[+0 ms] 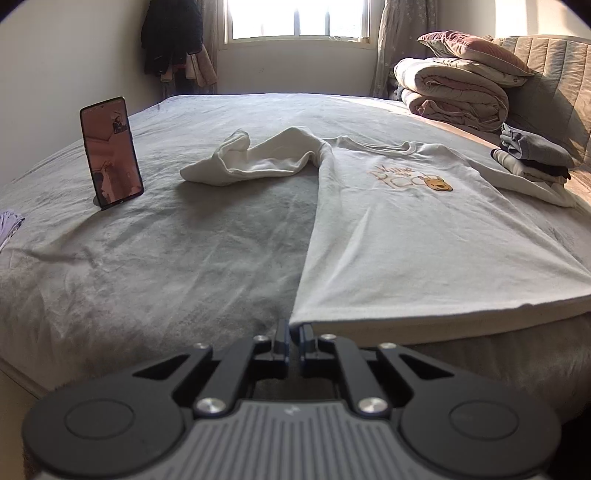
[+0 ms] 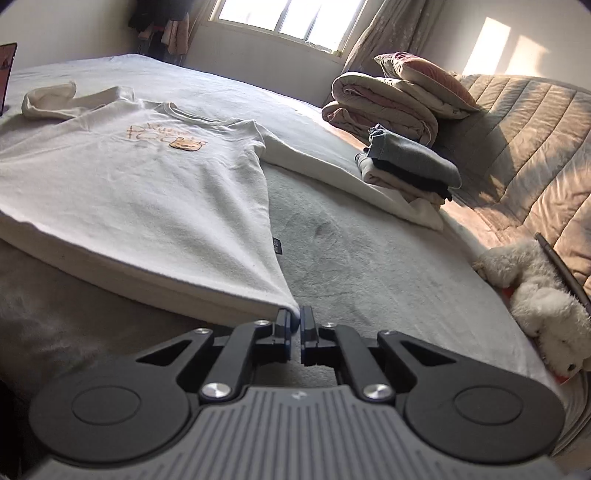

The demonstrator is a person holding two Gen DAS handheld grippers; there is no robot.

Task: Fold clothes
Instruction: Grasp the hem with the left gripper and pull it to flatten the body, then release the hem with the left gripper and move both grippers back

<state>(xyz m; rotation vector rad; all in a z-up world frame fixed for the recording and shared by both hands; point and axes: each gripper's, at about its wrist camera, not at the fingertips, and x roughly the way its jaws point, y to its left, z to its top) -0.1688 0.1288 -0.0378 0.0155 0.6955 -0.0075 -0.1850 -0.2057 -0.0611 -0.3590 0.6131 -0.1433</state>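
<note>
Left wrist view: we see the left gripper (image 1: 294,329) with its jaws drawn together on the near left corner of the hem of the white sweatshirt (image 1: 406,229), the fabric edge pinched between the two dark fingers (image 1: 282,332). Right wrist view: the right gripper (image 2: 295,319) is likewise closed, its jaws clamped on the opposite, near right hem corner of the same garment, where the cloth tapers to a point between the fingertips. The sweatshirt lies face up and spread flat on the grey bed cover (image 1: 184,258), its printed bear motif (image 1: 439,183) upward and its collar pointing away from us toward the window (image 1: 297,18). We note that one sleeve (image 1: 243,158) lies bunched and curled toward the upright phone (image 1: 110,151), while the other sleeve (image 2: 351,184) stretches out straight, its cuff tucked beside and partly under a stack of folded clothes (image 2: 410,166). Behind that stack rest rolled quilts (image 2: 384,107) topped by a pillow (image 2: 421,79). A white plush toy (image 2: 543,302) lies at the bed's edge, well apart from the right gripper.
</note>
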